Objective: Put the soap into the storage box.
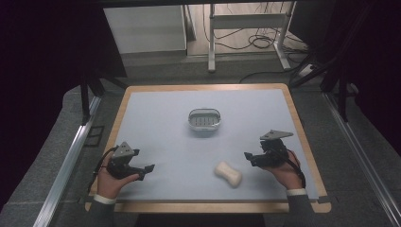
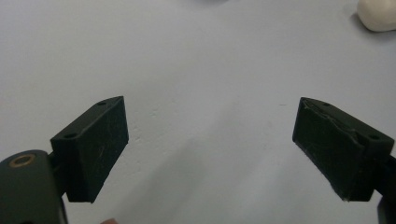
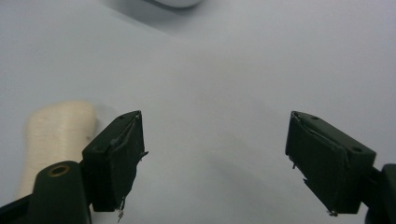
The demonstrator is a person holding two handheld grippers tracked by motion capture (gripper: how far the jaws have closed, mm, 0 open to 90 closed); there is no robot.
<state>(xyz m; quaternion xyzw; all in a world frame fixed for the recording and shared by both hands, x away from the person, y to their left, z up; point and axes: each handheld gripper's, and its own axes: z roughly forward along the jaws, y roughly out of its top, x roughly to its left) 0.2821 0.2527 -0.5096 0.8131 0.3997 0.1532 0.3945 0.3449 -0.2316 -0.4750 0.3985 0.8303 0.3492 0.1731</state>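
The cream-white, waisted bar of soap (image 1: 228,174) lies flat on the pale grey-blue mat of the wood-edged tabletop (image 1: 165,127), toward the near edge and right of the middle. It lies on its broad face with its long axis running at a slant, touching nothing else.

The right claw (image 1: 248,156), held in the person's right hand (image 1: 285,171), sits just right of the soap bar and points left toward it, near but apart. In the right gripper view its two black jaws stand wide apart with bare mat between them; the soap (image 3: 55,140) lies off to the left, outside the left jaw and partly hidden behind it. The claw is released and grasps nothing.

The left claw (image 1: 148,171), in the person's left hand (image 1: 111,183), rests low at the near left of the tabletop, pointing right, well apart from the soap. In the left gripper view its jaws also stand wide apart over bare mat, so it too is released; the soap (image 2: 378,14) shows as a pale rounded corner at the top right, far off.

Farther back, near the middle of the tabletop, stands a small oval dish (image 1: 204,119) with a pale rim and a dark slotted inside; it looks like a soap dish, though the view is too small to be sure. It is well apart from the soap and from both claws.
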